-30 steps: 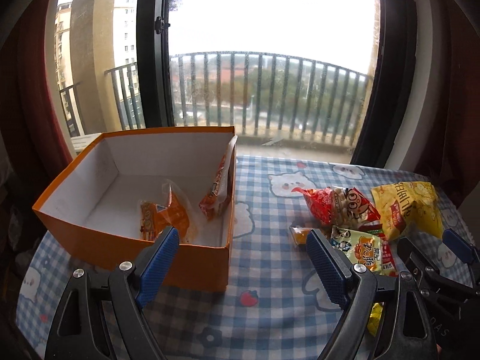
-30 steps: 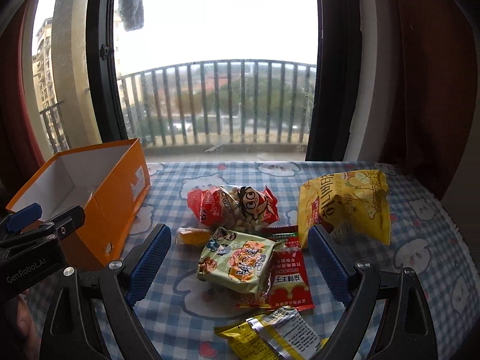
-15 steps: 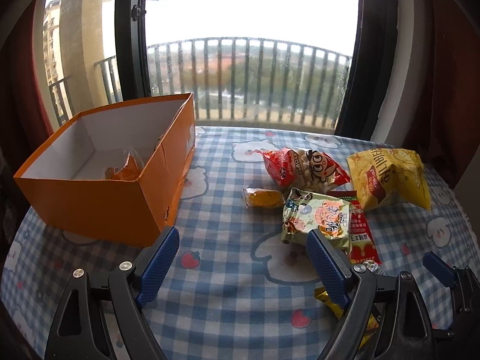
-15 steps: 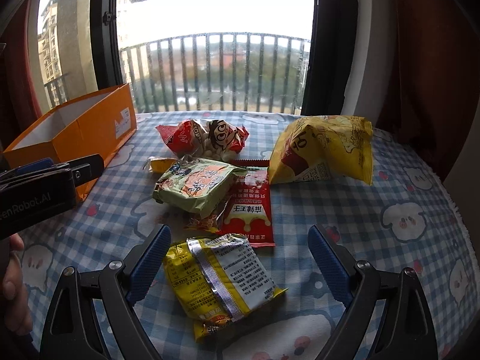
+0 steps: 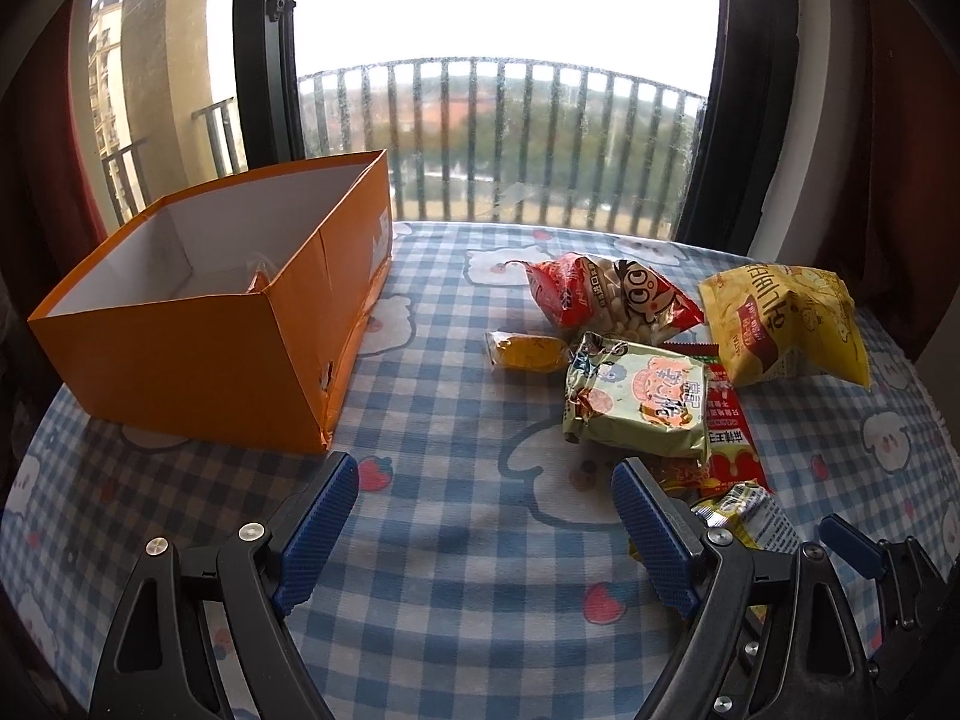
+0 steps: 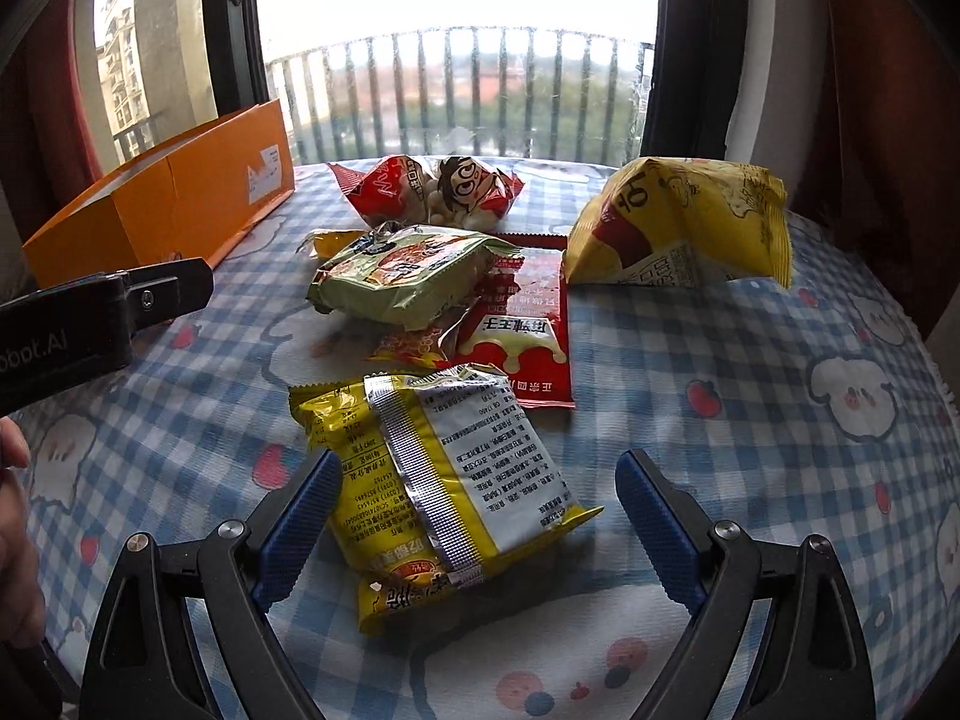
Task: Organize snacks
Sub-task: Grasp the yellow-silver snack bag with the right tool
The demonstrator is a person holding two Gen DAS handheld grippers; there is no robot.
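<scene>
**Right tongs lined up on the nearest packet**

A blue checked tablecloth [image 6: 720,360] with cartoon sheep covers the table in front of a balcony window. The right gripper [image 6: 471,531] stands wide, holding nothing, with the yellow noodle packet [image 6: 444,480] lying face down between its fingers, nearer the left one. Ahead of it sit the green packet [image 6: 408,285], the flat red sachet [image 6: 522,330], the red character bag [image 6: 432,192] and, ahead to the right, the puffy yellow bag [image 6: 678,228]. The left gripper [image 5: 483,534] is also wide and empty over bare cloth; the orange box [image 5: 210,324] stands ahead to its left.

The risk, as I judge it: the packet is slick and slack, and sits off-centre, so closing now may pinch only a corner, or the left finger may push it sideways. A finger could also snag the cloth and drag the pile.

Against a second ago, both grippers have drawn back from the box and pile. The left one looked down into the box then; now it sees the box wall from the side. The noodle packet, then at the bottom edge of the right view, now lies between the fingers.
</scene>
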